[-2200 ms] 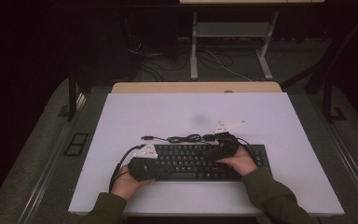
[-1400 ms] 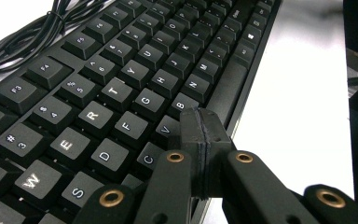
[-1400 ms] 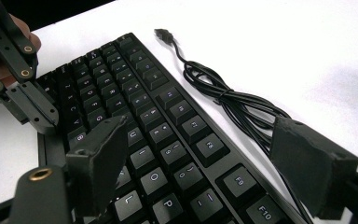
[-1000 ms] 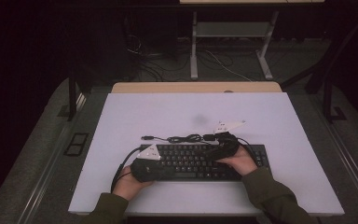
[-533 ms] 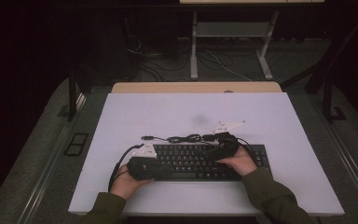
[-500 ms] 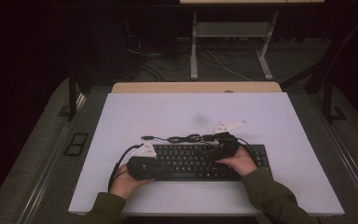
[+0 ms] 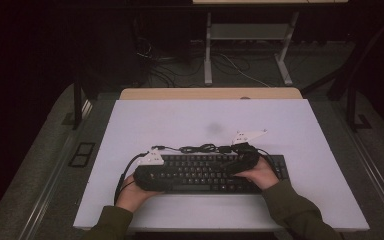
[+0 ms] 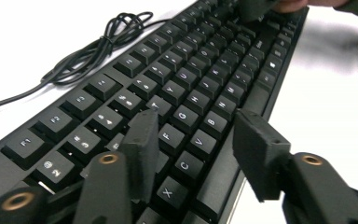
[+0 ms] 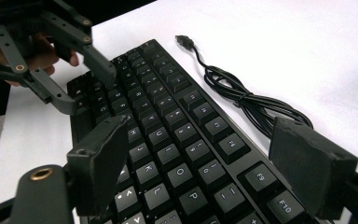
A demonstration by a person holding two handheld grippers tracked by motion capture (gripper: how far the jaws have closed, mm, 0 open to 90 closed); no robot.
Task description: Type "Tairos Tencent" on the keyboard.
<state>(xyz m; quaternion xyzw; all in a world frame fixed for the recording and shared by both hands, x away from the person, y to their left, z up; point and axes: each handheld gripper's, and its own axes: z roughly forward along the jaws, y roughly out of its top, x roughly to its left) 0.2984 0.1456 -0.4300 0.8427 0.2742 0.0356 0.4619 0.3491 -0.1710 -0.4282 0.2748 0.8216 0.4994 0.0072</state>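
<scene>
- The white counter (image 7: 300, 125) carries everything, and most of its far half lies bare.
- The black keyboard (image 7: 200, 172) lies flat near the counter's front edge, its long side running across, between the person's two hands.
- The keyboard's black cable (image 7: 200, 148) lies bunched in loops on the counter just behind the keyboard's back edge; in the right gripper view its plug (image 9: 182, 40) rests on the white surface, apart from the keys.
- The left hand-held gripper (image 8: 193, 144) sits over the keyboard's left end. Its jaws have just been opening and now stand partly apart above the letter keys, with the keys between them but no pad pressing on anything, so it holds nothing.
- The right hand-held gripper (image 9: 200, 158) sits over the keyboard's right end. Its jaws stand wide apart, one over the letter keys and the other out past the function-key row, at the back edge; the pads grip nothing.
- The left hand (image 7: 130, 192) and right hand (image 7: 260, 175) each rest at the keyboard's front corners.
</scene>
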